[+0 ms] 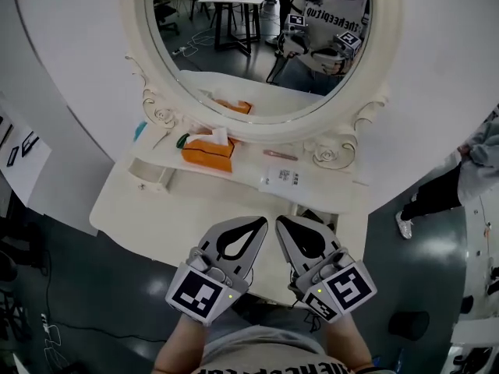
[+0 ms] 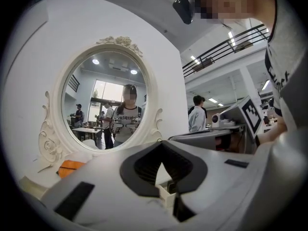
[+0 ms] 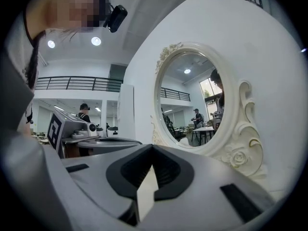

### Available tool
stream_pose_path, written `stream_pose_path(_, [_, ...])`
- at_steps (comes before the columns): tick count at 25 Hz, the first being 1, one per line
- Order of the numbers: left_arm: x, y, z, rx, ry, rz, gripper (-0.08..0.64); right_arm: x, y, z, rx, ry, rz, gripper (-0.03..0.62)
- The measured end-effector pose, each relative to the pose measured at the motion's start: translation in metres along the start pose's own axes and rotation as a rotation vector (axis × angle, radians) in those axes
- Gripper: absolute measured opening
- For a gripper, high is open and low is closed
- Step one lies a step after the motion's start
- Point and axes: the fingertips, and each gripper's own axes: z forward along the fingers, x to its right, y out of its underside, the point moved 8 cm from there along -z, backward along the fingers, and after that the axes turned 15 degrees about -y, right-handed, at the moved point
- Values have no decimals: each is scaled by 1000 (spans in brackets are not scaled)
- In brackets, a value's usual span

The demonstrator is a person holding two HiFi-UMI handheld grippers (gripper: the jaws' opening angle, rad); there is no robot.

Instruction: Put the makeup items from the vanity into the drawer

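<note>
On the white vanity, the raised shelf under the oval mirror carries an orange tissue box, a small green item, a teal item, a thin pinkish stick and a flat white packet. A small white drawer box sits at the shelf's left end. My left gripper and right gripper hover side by side over the vanity's front edge. Both are shut and hold nothing. The orange box also shows in the left gripper view.
A dark opening lies behind the right gripper's jaws; I cannot tell what it is. A person stands on the grey floor at the right. A white panel leans at the left. Tables and people appear in the mirror's reflection.
</note>
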Motion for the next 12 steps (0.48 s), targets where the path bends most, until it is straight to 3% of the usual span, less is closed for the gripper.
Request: stream_pose_path(12, [34, 5, 14, -12, 21, 8, 14, 15, 10, -37, 9, 45, 30, 17])
